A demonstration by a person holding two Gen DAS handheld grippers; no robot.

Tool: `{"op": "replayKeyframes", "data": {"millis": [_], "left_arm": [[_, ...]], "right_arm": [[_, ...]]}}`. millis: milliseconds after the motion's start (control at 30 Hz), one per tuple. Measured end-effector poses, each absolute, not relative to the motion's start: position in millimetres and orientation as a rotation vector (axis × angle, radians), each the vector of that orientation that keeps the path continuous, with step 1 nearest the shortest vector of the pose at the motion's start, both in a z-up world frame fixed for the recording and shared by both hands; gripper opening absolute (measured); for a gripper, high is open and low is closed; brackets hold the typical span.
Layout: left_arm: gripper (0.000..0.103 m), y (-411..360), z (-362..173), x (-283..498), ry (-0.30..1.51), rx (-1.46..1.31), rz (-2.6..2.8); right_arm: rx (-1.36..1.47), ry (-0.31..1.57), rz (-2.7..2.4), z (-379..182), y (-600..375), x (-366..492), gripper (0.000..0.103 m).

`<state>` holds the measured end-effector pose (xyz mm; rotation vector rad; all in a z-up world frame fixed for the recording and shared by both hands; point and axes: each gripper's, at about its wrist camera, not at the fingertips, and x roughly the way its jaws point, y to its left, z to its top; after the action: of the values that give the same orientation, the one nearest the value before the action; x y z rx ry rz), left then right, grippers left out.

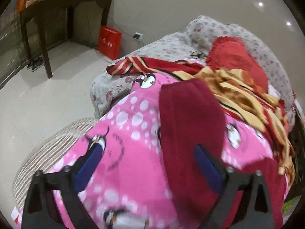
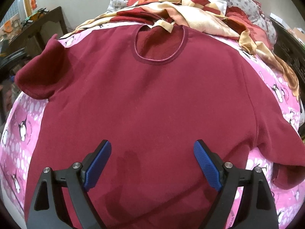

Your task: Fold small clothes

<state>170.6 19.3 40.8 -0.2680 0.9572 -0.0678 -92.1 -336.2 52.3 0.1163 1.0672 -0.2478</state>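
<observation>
The maroon shirt (image 2: pixel 148 99) lies flat on the pink bedsheet (image 2: pixel 21 133), soft, light and floppy, best pinched at sleeve or hem, with left gripper (image 1: pixel 150 164) and right gripper (image 2: pixel 152 162) both wide and empty.

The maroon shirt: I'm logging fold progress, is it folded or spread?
Spread. The maroon shirt lies flat on the pink penguin sheet, neckline up, both sleeves out sideways, no fold visible.

One maroon shirt (image 2: pixel 144 99), spread flat, with two short sleeves, at 9 and 4 o'clock. One pink penguin sheet (image 1: pixel 133 133) beneath. One red-and-gold blanket (image 1: pixel 238 93) at 12 o'clock. One red bag (image 1: pixel 109 42), one dark worktop (image 1: pixel 63 2). Two hand-held grippers: left (image 1: pixel 147 164), right (image 2: pixel 152 164), each spread wide.
</observation>
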Motion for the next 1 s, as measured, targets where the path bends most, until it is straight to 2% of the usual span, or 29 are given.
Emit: {"op": "replayKeyframes", "data": {"millis": [33,133,167,200,267,333,467,633,800,1000], "left_arm": [[0.089,16.7,36.3,181.5,0.973,-0.268,-0.064],[0.073,9.0,23.8,202.4,1.001,-0.281,-0.071],[0.060,6.5,20.1,206.1,1.010,-0.290,-0.080],[0.041,4.7,16.5,208.0,1.018,-0.301,-0.099],[0.018,3.6,16.1,207.1,1.016,-0.341,-0.145],[0.008,6.5,26.5,200.7,0.992,-0.318,-0.143],[0.007,31.3,59.5,184.2,0.915,-0.255,-0.097],[0.006,97.2,96.8,157.7,0.820,-0.277,0.013],[0.006,141.6,89.3,140.4,0.839,-0.316,0.091],[0.006,143.8,86.5,119.1,0.798,-0.344,0.055]], "right_arm": [[0.117,1.068,-0.249,53.4,-336.3,-93.6,0.101],[0.111,1.067,-0.255,54.8,-335.4,-96.9,0.101],[0.105,1.071,-0.257,54.2,-334.4,-97.6,0.101],[0.099,1.076,-0.257,53.3,-333.8,-98.2,0.101],[0.086,1.087,-0.258,51.0,-332.0,-99.3,0.101],[0.076,1.094,-0.254,49.7,-331.0,-100.2,0.101],[0.077,1.092,-0.253,49.7,-330.9,-100.2,0.101],[0.122,1.081,-0.244,47.6,-329.9,-98.5,0.101],[0.161,1.080,-0.214,46.4,-324.0,-93.2,0.101],[0.156,1.075,-0.194,52.5,-318.3,-95.5,0.101]]}}
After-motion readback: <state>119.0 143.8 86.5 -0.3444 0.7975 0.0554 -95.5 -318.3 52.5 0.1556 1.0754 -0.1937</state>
